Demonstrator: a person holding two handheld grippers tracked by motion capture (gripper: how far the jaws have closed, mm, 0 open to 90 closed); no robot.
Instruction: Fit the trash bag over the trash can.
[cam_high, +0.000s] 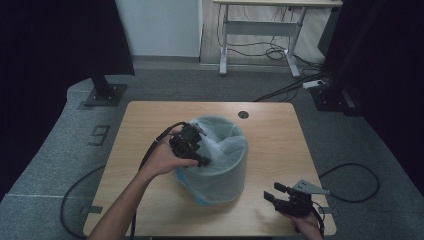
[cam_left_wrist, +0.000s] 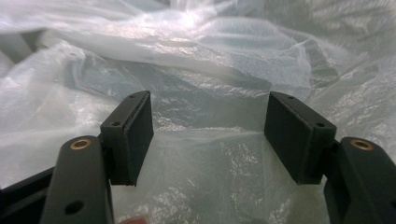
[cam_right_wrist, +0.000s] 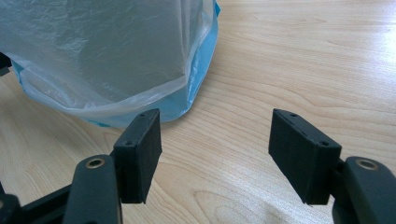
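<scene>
A round blue bin (cam_high: 215, 192) lined with crinkly translucent plastic film (cam_high: 220, 150) is sitting mid-worktop (cam_high: 270, 130) on pale wood grain. Left tongs (cam_high: 192, 150) are gaping over the film at the bin's rim; right tongs (cam_high: 280, 196) are gaping empty beside the bin.

Blue round bin lined with clear plastic bag (cam_high: 216, 170) mid-worktop (cam_high: 150, 120); left tongs (cam_high: 196, 150) at its rim, right tongs (cam_high: 274, 192) near-right.

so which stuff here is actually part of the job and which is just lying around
In use: blue bin; clear plastic liner bag; left tongs, open at the liner; right tongs, open over the table.
Lying about: desk; floor cables.
</scene>
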